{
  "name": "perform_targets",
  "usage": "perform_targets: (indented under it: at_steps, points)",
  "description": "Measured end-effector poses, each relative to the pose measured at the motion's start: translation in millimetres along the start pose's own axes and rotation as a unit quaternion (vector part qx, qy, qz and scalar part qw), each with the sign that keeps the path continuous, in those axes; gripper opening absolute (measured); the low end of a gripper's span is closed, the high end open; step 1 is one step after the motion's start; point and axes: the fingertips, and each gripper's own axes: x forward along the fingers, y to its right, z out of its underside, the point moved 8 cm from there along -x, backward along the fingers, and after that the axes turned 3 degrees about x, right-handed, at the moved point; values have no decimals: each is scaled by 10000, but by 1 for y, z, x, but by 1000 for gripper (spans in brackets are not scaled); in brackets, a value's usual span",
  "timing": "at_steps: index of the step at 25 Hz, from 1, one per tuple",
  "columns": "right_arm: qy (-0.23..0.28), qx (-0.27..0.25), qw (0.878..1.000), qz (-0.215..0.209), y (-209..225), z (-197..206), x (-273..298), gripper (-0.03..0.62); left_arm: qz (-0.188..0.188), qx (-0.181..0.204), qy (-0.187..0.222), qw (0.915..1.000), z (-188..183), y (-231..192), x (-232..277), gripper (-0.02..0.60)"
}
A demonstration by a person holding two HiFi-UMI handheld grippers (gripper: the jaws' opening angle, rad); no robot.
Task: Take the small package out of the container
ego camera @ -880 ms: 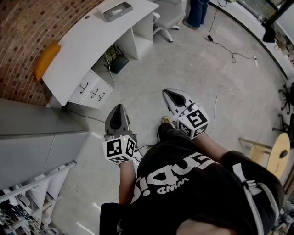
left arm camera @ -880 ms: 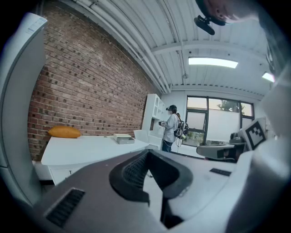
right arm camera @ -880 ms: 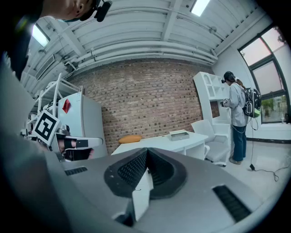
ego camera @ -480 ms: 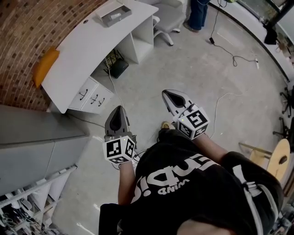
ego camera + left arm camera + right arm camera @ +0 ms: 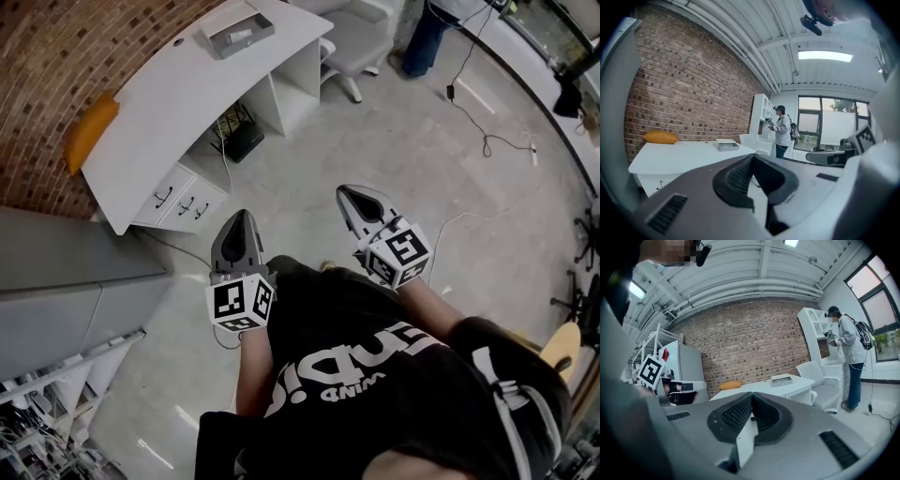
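Left gripper (image 5: 240, 236) and right gripper (image 5: 362, 206): jaws together, nothing held, both raised over the floor, well short of the white desk (image 5: 178, 94).

A: Free room?
B: Bare floor (image 5: 412, 169) ahead is wide open. Tabletop (image 5: 169, 103) at front-left is mostly bare, except the container (image 5: 225, 41) and an orange cushion (image 5: 91, 127).
A: Blockers?
B: Chair (image 5: 361, 37) at the tabletop's end, grey cabinet (image 5: 75, 272) left, cable (image 5: 486, 141) across the floor, person (image 5: 431, 37) beyond.
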Motion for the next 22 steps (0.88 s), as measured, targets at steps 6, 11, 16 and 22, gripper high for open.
perform_targets:
  at_steps: [6, 11, 16, 22]
  points:
    - [32, 169, 9998, -25, 16, -3, 17, 0, -39, 30, -91, 9999, -2, -1, 20, 5]
    - [-43, 178, 9998, 1, 34, 0, 34, 0, -13, 35, -57, 10000, -1, -6, 46, 5]
    - [-59, 191, 9998, 89, 43, -4, 53, 0, 45, -17, -36, 10000, -4, -18, 66, 5]
    - [-38, 178, 9996, 220, 54, -8, 82, 0, 202, -56, -50, 9998, -4, -36, 99, 5]
